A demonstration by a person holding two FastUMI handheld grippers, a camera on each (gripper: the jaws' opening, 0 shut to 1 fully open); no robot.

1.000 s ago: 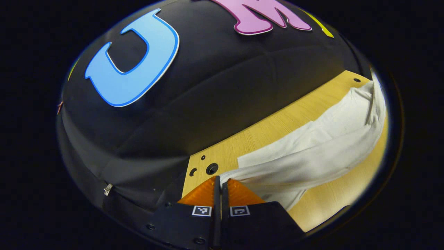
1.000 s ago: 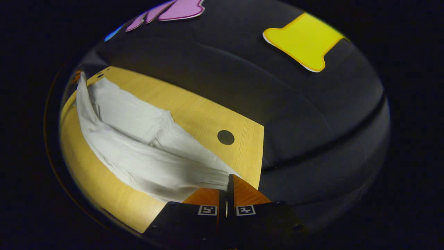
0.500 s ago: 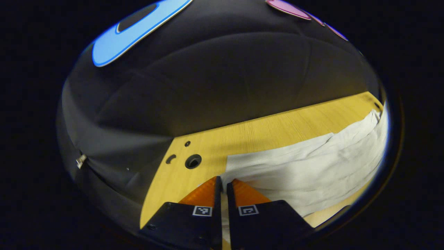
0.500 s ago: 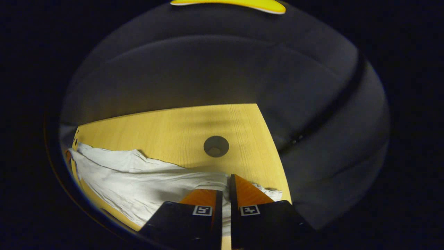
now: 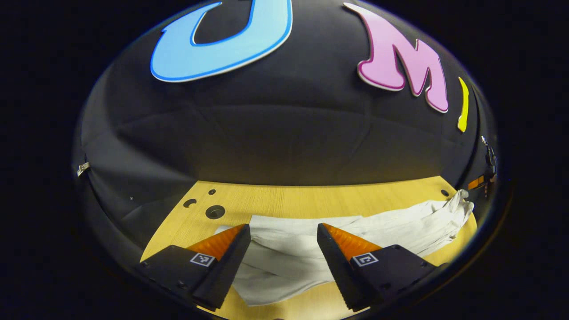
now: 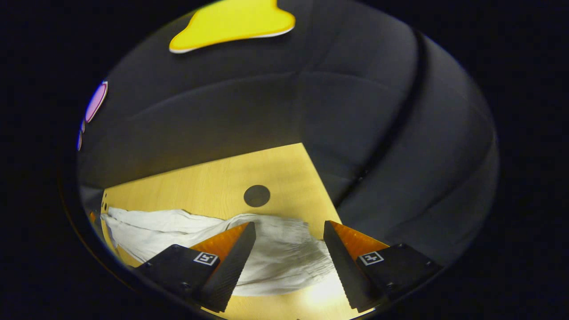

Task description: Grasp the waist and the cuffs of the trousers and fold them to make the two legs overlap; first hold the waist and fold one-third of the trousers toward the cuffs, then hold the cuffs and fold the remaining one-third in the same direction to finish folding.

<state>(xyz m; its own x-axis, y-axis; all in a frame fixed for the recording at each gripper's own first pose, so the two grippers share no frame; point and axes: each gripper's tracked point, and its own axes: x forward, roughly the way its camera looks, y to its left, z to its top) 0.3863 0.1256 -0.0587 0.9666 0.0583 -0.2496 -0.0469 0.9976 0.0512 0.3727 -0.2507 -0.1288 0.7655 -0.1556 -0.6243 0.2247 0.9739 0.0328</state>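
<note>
White trousers (image 5: 306,249) lie lengthwise on the yellow wooden table (image 5: 311,202), the two legs one over the other. In the left gripper view my left gripper (image 5: 283,229) is open just above one end of them, cloth showing between its spread fingers. That end has straight cut edges like cuffs. In the right gripper view my right gripper (image 6: 289,226) is open over the other end of the trousers (image 6: 280,253), which is gathered like an elastic waist. Neither gripper holds cloth. At the far right edge of the left gripper view a bit of the other gripper (image 5: 482,180) shows.
Holes (image 5: 215,212) pierce the table near its left corner. A round dark hole (image 6: 257,195) lies beyond the waist end. The table's right edge (image 6: 322,186) runs close to the right gripper. Black cloth walls close in behind the table.
Both grippers have let go of the trousers and opened wide. The lifted cloth has come down flat on the table, and both cameras have tilted back up.
</note>
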